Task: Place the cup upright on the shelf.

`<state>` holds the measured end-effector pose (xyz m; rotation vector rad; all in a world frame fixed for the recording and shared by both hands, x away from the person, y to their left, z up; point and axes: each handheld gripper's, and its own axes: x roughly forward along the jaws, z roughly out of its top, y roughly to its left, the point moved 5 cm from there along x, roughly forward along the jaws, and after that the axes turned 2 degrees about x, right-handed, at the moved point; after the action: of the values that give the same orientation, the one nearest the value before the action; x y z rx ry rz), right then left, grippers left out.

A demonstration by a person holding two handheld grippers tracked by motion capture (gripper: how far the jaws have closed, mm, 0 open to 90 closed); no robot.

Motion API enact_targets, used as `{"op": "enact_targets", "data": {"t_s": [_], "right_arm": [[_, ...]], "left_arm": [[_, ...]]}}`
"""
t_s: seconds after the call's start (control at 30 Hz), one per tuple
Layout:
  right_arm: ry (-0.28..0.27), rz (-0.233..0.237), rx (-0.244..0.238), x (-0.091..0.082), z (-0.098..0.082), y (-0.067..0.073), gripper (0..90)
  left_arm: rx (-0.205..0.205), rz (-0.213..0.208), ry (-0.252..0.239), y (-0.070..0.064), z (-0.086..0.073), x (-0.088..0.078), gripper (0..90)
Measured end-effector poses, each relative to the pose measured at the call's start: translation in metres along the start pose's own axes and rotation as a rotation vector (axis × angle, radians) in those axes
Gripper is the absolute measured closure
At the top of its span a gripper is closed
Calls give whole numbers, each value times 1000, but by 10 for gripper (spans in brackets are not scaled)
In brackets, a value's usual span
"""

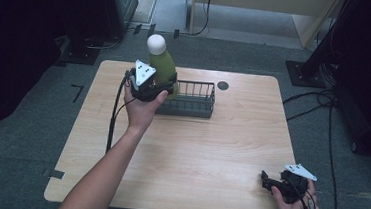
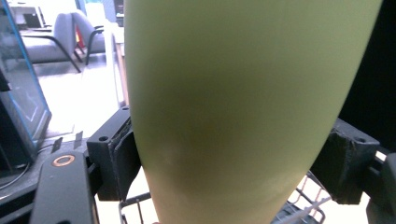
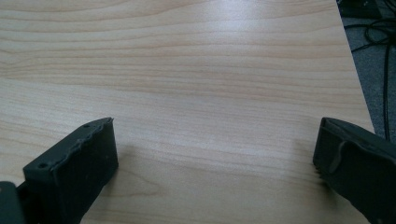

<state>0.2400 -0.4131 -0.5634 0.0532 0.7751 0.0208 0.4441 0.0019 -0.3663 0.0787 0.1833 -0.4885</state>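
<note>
A pale green bottle (image 1: 162,65) with a round white cap (image 1: 156,43) stands upright over the left end of a dark wire basket (image 1: 194,101). My left gripper (image 1: 162,82) is shut on the green bottle, its jaws pressed on both sides of the body (image 2: 233,107); whether the bottle's base rests in the basket is hidden. My right gripper (image 1: 266,181) is at the table's front right corner. It is open over bare wood (image 3: 215,154), nothing between the jaws.
The light wooden table (image 1: 195,150) has a small dark round mark (image 1: 222,85) at the back, right of the basket. Cables (image 1: 324,105) run across the grey floor to the right. Dark equipment stands at the far left and right.
</note>
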Motion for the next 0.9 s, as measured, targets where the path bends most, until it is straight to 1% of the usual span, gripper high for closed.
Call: {"op": "enact_targets", "data": {"t_s": [0.03, 0.07, 0.1, 0.13, 0.17, 0.27, 0.3, 0.33, 0.37, 0.43, 0.5, 0.6, 0.67, 0.7, 0.77, 0.87, 0.9], "right_arm": [[0, 0, 0, 0, 0, 0, 0], [0, 0, 0, 0, 0, 0, 0], [0, 0, 0, 0, 0, 0, 0], [0, 0, 0, 0, 0, 0, 0], [0, 0, 0, 0, 0, 0, 0], [0, 0, 0, 0, 0, 0, 0], [0, 0, 0, 0, 0, 0, 0], [0, 0, 0, 0, 0, 0, 0], [0, 0, 0, 0, 0, 0, 0], [0, 0, 0, 0, 0, 0, 0], [0, 0, 0, 0, 0, 0, 0], [0, 0, 0, 0, 0, 0, 0], [0, 0, 0, 0, 0, 0, 0], [0, 0, 0, 0, 0, 0, 0], [0, 0, 0, 0, 0, 0, 0], [0, 0, 0, 0, 0, 0, 0], [0, 0, 0, 0, 0, 0, 0]], "left_arm": [[0, 13, -1, 3, -2, 5, 209], [0, 13, -1, 3, -2, 5, 209], [-5, 23, 3, 6, -4, 11, 209], [-5, 23, 3, 6, -4, 11, 209], [-8, 28, 7, 8, -7, 15, 209], [-12, 32, 17, 10, -10, 20, 209], [-15, 36, 32, 12, -14, 23, 209], [-15, 36, 32, 12, -14, 23, 209], [-16, 35, 47, 13, -18, 27, 209], [-16, 34, 54, 13, -20, 29, 209], [-11, 32, 80, 14, -26, 35, 209], [-9, 37, 93, 14, -30, 38, 209], [-18, 34, 106, 15, -33, 41, 209], [-19, 29, 122, 15, -36, 45, 209], [-6, 37, 135, 16, -39, 47, 209], [-1, 41, 144, 15, -41, 49, 209], [0, 41, 154, 15, -44, 50, 208]]}}
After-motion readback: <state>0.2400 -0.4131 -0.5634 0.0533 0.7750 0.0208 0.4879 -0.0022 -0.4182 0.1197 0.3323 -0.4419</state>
